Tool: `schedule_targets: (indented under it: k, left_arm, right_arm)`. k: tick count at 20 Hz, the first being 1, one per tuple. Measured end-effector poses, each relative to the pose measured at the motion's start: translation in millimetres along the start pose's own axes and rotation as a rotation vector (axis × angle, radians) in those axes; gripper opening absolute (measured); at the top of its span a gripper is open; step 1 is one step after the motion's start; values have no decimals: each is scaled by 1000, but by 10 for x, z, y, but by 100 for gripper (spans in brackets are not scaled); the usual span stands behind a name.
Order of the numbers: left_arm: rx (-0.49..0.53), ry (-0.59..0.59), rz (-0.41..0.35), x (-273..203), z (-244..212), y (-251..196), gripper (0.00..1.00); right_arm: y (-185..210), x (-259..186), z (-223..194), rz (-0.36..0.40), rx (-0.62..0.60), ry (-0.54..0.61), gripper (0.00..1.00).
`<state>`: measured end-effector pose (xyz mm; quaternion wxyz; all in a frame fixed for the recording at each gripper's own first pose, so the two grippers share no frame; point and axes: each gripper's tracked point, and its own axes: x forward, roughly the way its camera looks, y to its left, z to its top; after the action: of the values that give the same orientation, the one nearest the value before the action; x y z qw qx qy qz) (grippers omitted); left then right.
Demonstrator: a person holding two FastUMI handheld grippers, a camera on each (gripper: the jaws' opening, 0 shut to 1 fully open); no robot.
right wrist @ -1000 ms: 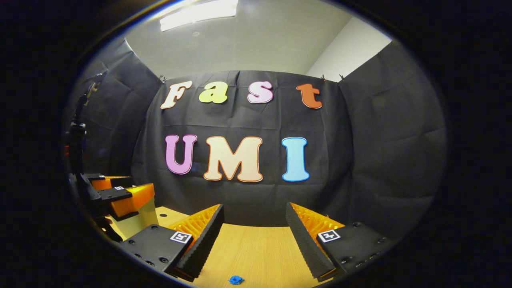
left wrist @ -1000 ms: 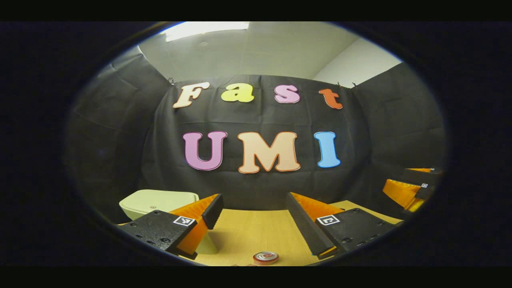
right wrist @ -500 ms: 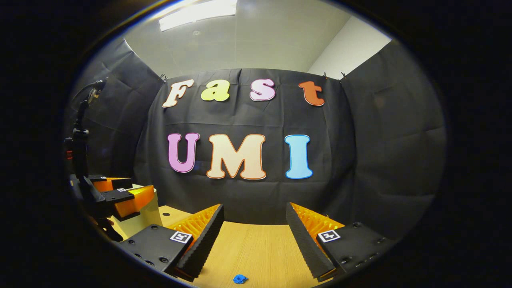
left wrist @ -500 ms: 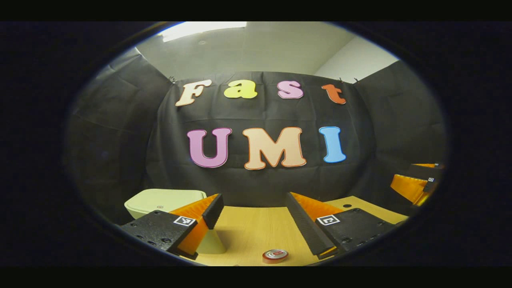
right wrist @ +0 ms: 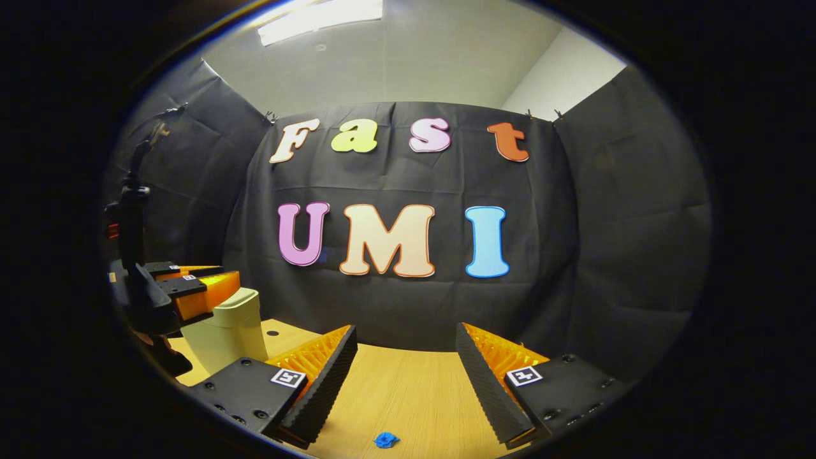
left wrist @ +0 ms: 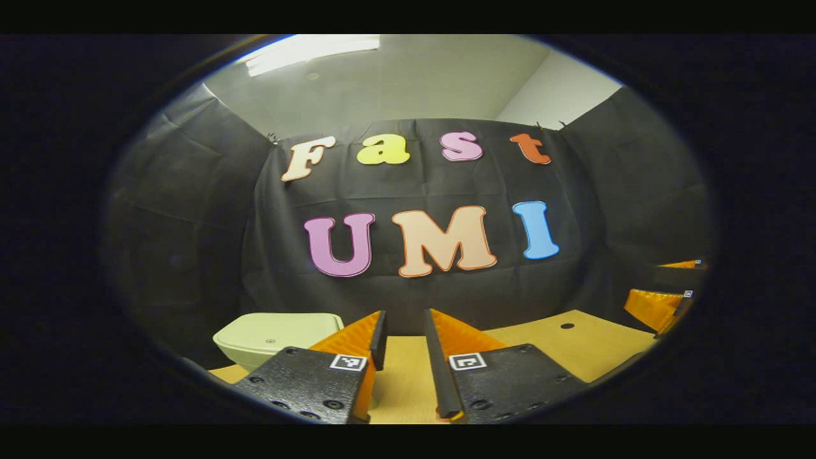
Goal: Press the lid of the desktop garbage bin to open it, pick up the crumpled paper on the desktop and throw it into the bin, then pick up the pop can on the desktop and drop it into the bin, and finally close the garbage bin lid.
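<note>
The pale green bin (left wrist: pixel 274 331) stands with its lid down at the lower left of the left gripper view, beside my left gripper (left wrist: pixel 404 315). That gripper's fingers stand a narrow gap apart with nothing between them. In the right gripper view the bin (right wrist: pixel 229 331) is at the left, and the left gripper (right wrist: pixel 220 277) hovers level with its lid. My right gripper (right wrist: pixel 405 338) is wide open over the wooden table (right wrist: pixel 408 389). A small blue crumpled paper (right wrist: pixel 386 439) lies on the table near the bottom edge, between and below its fingers.
The right gripper (left wrist: pixel 669 287) shows at the far right of the left gripper view, above the table (left wrist: pixel 561 344), which has a small dark hole (left wrist: pixel 566 326). A dark stand (right wrist: pixel 131 217) rises at the left behind the left gripper.
My left gripper's fingers have drawn much closer together, and it has shifted so the bin sits nearer the middle. Its fingers now cover the pop can seen earlier. The right gripper stayed open, barely moving.
</note>
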<state>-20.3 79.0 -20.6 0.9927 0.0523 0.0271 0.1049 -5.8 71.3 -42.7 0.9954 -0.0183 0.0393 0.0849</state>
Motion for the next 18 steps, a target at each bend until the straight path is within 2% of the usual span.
schedule_targets:
  k: [1,2,5,12,18]
  left_arm:
    - [-11,16,14,3,-32,66,26]
    - [-17,32,40,7,-75,151,13]
    - [0,44,126,4,-132,479,0]
    - [22,62,210,93,-212,1047,0]
    - [35,108,280,172,-450,1506,0]
  right_arm:
    - [31,-6,-2,7,-3,1,98]
    - [48,1,-10,12,-6,4,98]
    - [134,-19,-41,29,7,19,98]
    - [379,-11,-96,77,-12,35,98]
    - [465,-4,-144,78,-14,56,98]
